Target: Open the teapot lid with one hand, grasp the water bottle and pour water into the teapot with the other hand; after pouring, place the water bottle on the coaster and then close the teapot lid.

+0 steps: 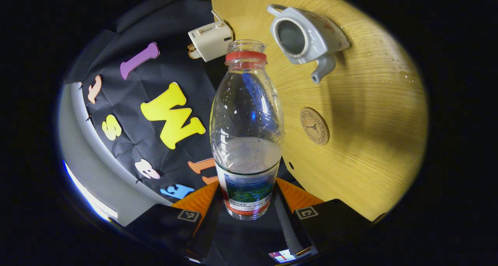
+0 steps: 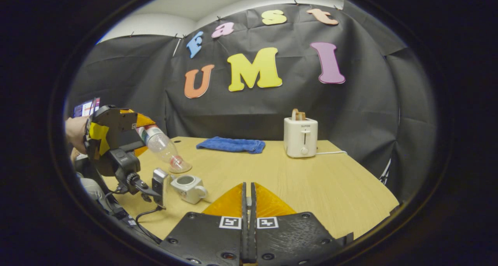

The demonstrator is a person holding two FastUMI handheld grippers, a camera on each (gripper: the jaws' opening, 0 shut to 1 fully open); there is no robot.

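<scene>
The left gripper clamped the uncapped water bottle, tilted neck-down above the open teapot ahead; the right gripper sat closed, fingers together.

Black claw bodies — square tag markings

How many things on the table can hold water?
2: the water bottle, held in the left gripper and tipped toward the teapot, which stands open on the table. Others may be hidden.
</scene>
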